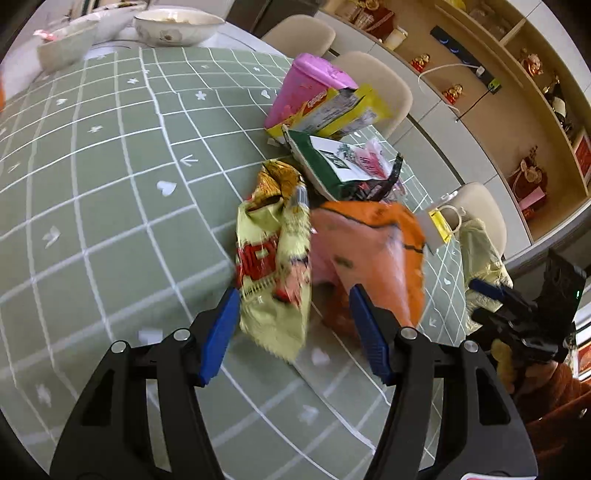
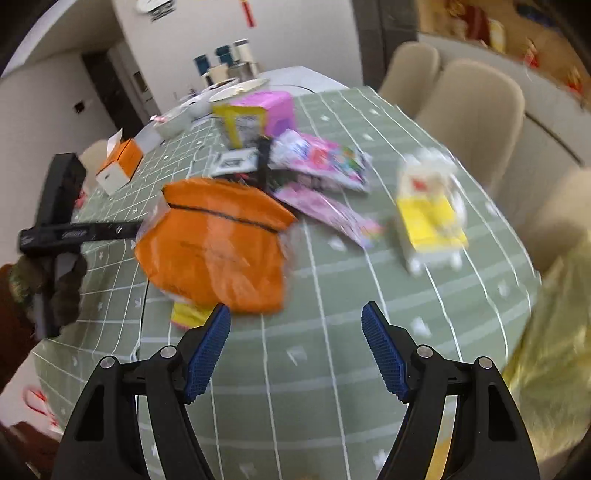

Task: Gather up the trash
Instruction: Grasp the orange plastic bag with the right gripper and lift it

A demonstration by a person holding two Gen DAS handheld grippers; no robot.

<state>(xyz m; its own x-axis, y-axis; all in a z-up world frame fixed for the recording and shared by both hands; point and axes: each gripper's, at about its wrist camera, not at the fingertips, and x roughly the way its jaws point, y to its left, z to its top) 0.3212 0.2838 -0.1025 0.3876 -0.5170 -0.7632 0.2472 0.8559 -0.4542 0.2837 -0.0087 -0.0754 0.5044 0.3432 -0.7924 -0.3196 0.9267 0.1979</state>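
Observation:
A heap of trash lies on the green checked tablecloth [image 1: 110, 192]. My left gripper [image 1: 293, 291] is open just above it. A crumpled yellow snack wrapper [image 1: 273, 280] lies between its blue fingers, brushing the left fingertip [image 1: 231, 299], and I see no pad pressing on it. An orange plastic bag [image 1: 373, 240] sits against the right finger. My right gripper [image 2: 295, 308] is open over bare cloth with nothing in it, the orange bag [image 2: 214, 243] just beyond its left finger. Both views are motion-blurred.
Behind the heap stand a pink bin [image 1: 306, 85], a yellow carton [image 1: 332, 110], a green-and-white packet [image 1: 325, 162] and pink wrappers [image 2: 325, 162]. A small yellow-and-white paper bag [image 2: 428, 214] stands to the right. Bowls [image 1: 177, 26] sit at the far end, with beige chairs [image 2: 476, 122] along the table's edge.

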